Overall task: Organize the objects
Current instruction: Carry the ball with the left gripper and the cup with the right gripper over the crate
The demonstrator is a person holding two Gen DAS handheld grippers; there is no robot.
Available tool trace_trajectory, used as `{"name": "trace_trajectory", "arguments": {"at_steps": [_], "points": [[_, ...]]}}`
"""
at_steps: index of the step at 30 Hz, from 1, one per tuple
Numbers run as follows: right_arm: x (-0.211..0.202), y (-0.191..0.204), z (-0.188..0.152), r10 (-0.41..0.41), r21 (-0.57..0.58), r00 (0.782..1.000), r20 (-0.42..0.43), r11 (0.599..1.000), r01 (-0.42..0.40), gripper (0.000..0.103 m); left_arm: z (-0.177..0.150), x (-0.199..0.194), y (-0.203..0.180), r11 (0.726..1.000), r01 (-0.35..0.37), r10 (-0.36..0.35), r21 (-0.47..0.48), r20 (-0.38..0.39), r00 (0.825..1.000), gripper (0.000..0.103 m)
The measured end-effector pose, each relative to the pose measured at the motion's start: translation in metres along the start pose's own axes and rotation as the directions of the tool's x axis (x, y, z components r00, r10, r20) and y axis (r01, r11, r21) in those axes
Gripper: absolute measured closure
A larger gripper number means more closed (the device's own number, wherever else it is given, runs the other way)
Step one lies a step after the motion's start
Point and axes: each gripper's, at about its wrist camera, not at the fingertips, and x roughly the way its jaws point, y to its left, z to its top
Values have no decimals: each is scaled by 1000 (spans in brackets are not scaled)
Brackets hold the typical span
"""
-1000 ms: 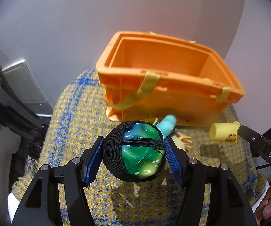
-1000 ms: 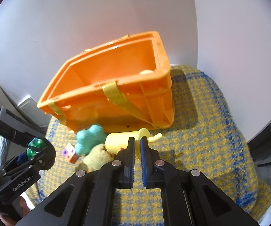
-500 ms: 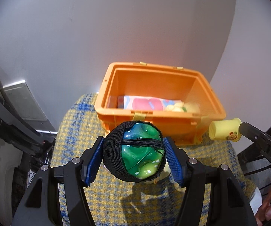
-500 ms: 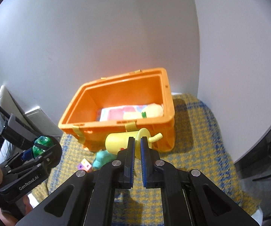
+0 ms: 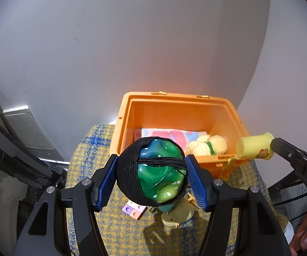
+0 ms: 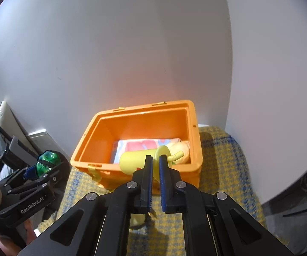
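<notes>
With both grippers up over the yellow-and-blue checked cloth (image 5: 93, 155), the left gripper (image 5: 152, 177) has its blue fingers (image 5: 106, 180) clenched on a glossy green toy in a black net (image 5: 160, 172), held clear of the surface. Right gripper (image 6: 156, 166) has its fingers pinched nearly together on a yellow toy cup (image 6: 136, 161) with a straw at 3 o'clock, held in front of the orange bin (image 6: 193, 149). Bin sits open at 12 o'clock from both grippers, against the white wall; inside it lie a pink-and-blue printed item (image 5: 168, 134) and a cream plush (image 5: 206, 146) at the 3 o'clock end. On the cloth at 6 o'clock of the green toy: a small purple-and-pink block (image 5: 134, 210), a teal piece, mostly hidden, and a tan plush (image 5: 178, 215).
</notes>
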Motion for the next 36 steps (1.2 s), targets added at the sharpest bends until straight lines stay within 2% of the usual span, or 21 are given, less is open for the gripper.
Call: {"name": "trace_trajectory", "arguments": {"at_steps": [26, 36], "points": [[63, 7, 52, -7, -38, 1000, 3, 999, 7, 97, 58, 64, -1, 999, -11, 12, 44, -30, 999, 41], [90, 7, 55, -18, -44, 999, -31, 999, 16, 96, 59, 91, -3, 998, -18, 22, 57, -74, 997, 40]]}}
